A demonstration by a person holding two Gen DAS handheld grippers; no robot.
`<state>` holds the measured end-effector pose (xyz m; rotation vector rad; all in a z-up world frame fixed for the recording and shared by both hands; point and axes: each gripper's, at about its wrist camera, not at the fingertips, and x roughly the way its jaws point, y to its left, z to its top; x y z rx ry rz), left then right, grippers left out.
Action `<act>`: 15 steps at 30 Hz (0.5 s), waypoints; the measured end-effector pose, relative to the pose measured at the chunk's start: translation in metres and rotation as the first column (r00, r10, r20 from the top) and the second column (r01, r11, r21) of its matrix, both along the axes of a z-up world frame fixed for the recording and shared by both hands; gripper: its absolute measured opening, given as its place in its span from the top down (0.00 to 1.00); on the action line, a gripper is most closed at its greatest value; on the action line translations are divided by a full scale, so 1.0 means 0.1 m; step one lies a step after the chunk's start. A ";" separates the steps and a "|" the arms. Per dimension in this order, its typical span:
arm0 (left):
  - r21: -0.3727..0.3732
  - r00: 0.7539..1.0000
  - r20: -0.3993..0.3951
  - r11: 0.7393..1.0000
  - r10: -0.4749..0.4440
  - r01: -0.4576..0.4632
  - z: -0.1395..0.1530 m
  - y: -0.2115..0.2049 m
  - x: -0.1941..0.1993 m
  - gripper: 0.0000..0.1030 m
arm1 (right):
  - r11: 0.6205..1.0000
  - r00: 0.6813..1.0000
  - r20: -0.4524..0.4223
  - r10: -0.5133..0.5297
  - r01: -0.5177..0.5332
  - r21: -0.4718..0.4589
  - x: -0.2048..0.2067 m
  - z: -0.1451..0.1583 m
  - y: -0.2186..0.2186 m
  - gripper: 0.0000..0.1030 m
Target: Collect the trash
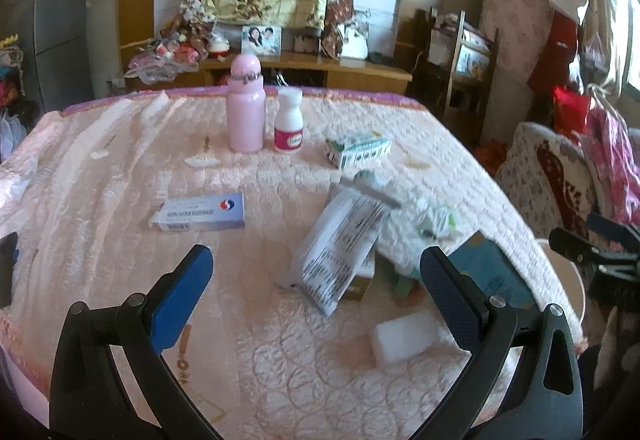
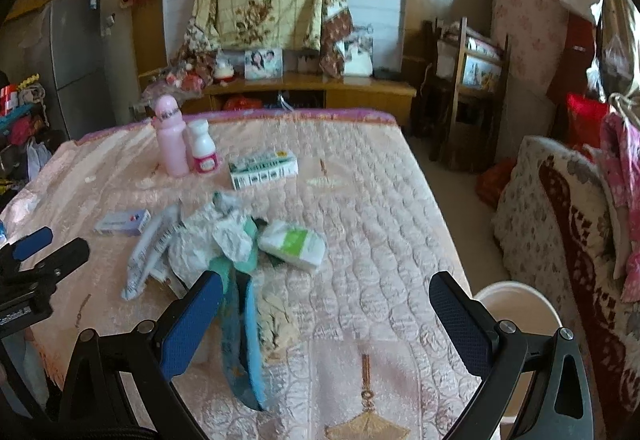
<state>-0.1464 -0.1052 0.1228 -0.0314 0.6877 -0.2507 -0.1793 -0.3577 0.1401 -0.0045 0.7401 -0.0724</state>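
Observation:
Trash lies on a pink quilted table (image 1: pixel 120 168). A printed silver wrapper (image 1: pixel 340 252) leans upright in the middle, with crumpled white paper (image 2: pixel 208 240) and a tissue pack (image 2: pixel 294 245) beside it. A teal flat box (image 2: pixel 240 336) lies near the front edge. A white foam block (image 1: pixel 404 336) sits near my left gripper (image 1: pixel 316 280), which is open and empty over the table. My right gripper (image 2: pixel 326 304) is open and empty, its left finger next to the teal box. A white bin (image 2: pixel 516 312) stands by the table's right front corner.
A pink bottle (image 1: pixel 245 104), a white pill bottle (image 1: pixel 289 126), a green-white box (image 1: pixel 358 150) and a blue-white medicine box (image 1: pixel 202 214) stand further back. A padded chair (image 2: pixel 560 220) is at the right. A wooden cabinet (image 2: pixel 312 88) is behind the table.

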 end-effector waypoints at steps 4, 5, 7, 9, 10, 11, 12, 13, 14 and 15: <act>-0.005 0.998 -0.052 0.999 -0.041 0.041 -0.06 0.01 0.12 0.00 | 1.000 0.991 -0.133 0.022 -0.023 -0.003 0.17 -0.11 -0.05 0.01; -0.012 0.997 -0.063 0.998 -0.054 0.054 -0.07 0.01 0.16 0.00 | 1.000 0.989 -0.147 0.030 -0.030 0.007 0.19 -0.12 -0.08 0.01; -0.006 0.994 -0.089 0.997 -0.071 0.071 -0.11 0.00 0.29 0.00 | 0.998 0.988 -0.147 0.049 -0.041 0.054 0.22 -0.10 -0.14 0.01; 0.014 0.989 -0.116 0.995 -0.094 0.096 -0.17 -0.05 0.39 0.00 | 0.988 0.987 -0.136 0.088 -0.070 0.135 0.27 -0.08 -0.19 0.01; 0.025 0.986 -0.129 0.994 -0.106 0.110 -0.20 -0.08 0.44 0.00 | 0.985 0.986 -0.135 0.101 -0.080 0.154 0.30 -0.07 -0.18 0.01; 0.040 0.983 -0.139 0.992 -0.117 0.123 -0.22 -0.11 0.50 0.00 | 0.983 0.984 -0.139 0.110 -0.087 0.163 0.34 -0.06 -0.18 0.01; 0.047 0.982 -0.141 0.990 -0.124 0.132 -0.25 -0.13 0.54 0.00 | 0.983 0.983 -0.143 0.114 -0.090 0.163 0.37 -0.06 -0.16 0.01; 0.050 0.981 -0.143 0.989 -0.134 0.142 -0.27 -0.14 0.58 0.00 | 0.982 0.982 -0.146 0.121 -0.096 0.164 0.40 -0.06 -0.14 0.01; 0.049 0.978 -0.147 0.987 -0.145 0.154 -0.29 -0.15 0.63 0.00 | 0.980 0.980 -0.149 0.130 -0.105 0.167 0.43 -0.06 -0.13 0.01; 0.046 0.976 -0.154 0.985 -0.155 0.164 -0.31 -0.16 0.68 0.00 | 0.979 0.979 -0.152 0.139 -0.113 0.169 0.45 -0.07 -0.11 0.01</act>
